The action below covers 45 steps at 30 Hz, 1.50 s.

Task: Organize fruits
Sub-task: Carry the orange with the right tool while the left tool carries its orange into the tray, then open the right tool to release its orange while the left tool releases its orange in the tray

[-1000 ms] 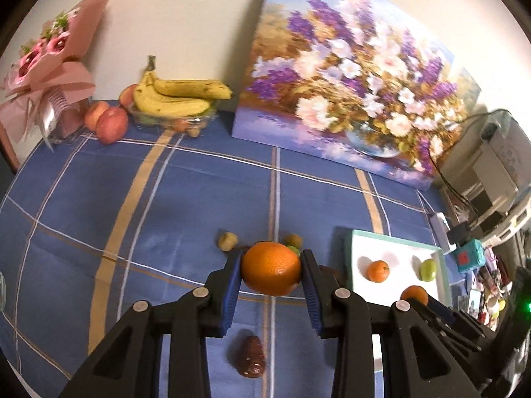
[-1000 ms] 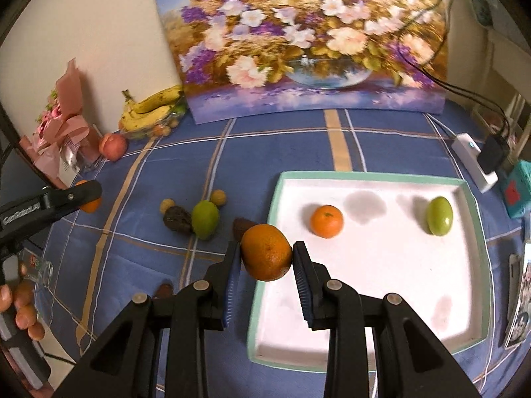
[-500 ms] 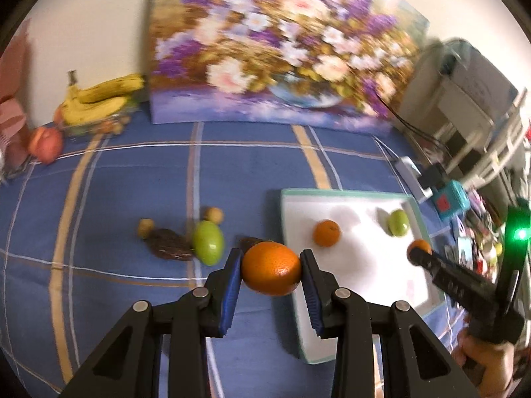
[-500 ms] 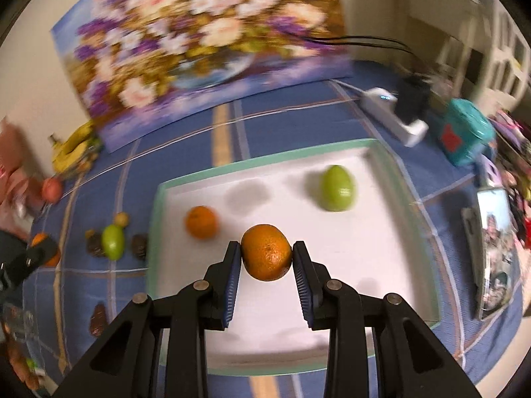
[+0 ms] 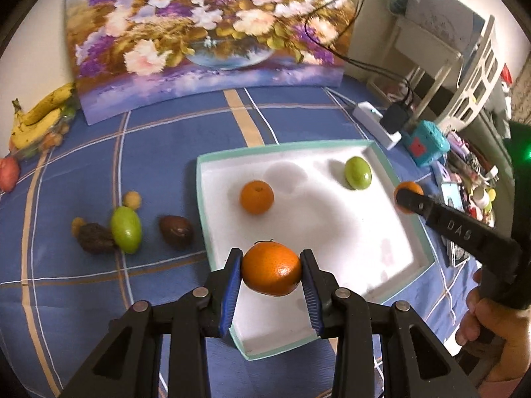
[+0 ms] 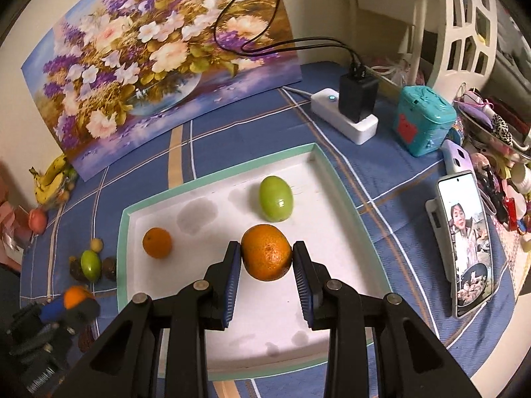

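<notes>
Fruit sorting on a blue plaid tablecloth [image 5: 83, 292]: at far left, bananas [image 5: 39, 116] lean by the flower painting [image 5: 205, 30], out of my way. Nearer, a green fruit [image 5: 125, 229], two dark wrinkled fruits [image 5: 94, 238] [image 5: 176, 232] and two small yellow ones [image 5: 132, 199] [image 5: 78, 223] lie loose on the cloth, just left of the tray, waiting their turn, I judge.

My left gripper [image 5: 270, 285] pinches an orange [image 5: 271, 268] by its sides, pads flat against the peel so it cannot roll, and holds it above the near corner of the teal-rimmed white tray [image 5: 411, 229], ready to be set down. Inside the tray sit a small tangerine [image 5: 257, 197] and a green fruit [image 5: 357, 172], well apart, leaving bare floor between them.

My right gripper [image 6: 265, 262] likewise clamps a second orange [image 6: 266, 252], held over the middle of the tray, just in front of the green fruit there. I judge the open patch below is its spot.

At right, a power strip [image 6: 345, 117], a teal box [image 6: 423, 119] and a propped phone [image 6: 463, 242] stand clear of the tray.
</notes>
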Each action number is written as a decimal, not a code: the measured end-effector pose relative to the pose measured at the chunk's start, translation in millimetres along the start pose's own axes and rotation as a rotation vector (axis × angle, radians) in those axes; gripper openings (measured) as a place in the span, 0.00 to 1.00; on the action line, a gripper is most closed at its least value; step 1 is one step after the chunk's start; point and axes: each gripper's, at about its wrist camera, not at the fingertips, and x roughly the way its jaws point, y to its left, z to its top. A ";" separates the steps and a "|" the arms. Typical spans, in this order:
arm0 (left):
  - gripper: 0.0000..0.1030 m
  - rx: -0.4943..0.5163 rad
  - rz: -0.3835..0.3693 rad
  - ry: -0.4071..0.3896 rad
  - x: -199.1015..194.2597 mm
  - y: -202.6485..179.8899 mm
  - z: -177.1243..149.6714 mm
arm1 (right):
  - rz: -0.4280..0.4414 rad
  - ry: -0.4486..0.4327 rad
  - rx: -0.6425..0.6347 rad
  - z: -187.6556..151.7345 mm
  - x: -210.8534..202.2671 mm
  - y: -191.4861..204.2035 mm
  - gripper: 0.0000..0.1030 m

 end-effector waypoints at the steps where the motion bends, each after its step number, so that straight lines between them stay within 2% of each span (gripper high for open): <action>1: 0.36 0.004 0.004 0.006 2.7 -1.3 -0.6 | 0.000 0.001 0.002 0.3 0.4 -0.5 0.32; 13: 0.36 -0.003 0.026 0.056 28.3 -4.8 -6.5 | 0.001 0.030 0.000 -0.8 7.9 -0.9 0.32; 26: 0.36 -0.063 0.009 0.152 63.9 5.2 -15.9 | -0.028 0.148 -0.016 -12.7 45.7 -1.1 0.32; 31: 0.36 -0.061 0.031 0.185 75.2 5.7 -19.8 | -0.036 0.191 -0.018 -17.7 61.0 -1.6 0.32; 45: 0.37 -0.032 0.050 0.194 77.8 -1.6 -17.5 | -0.044 0.206 -0.046 -19.2 66.1 2.1 0.33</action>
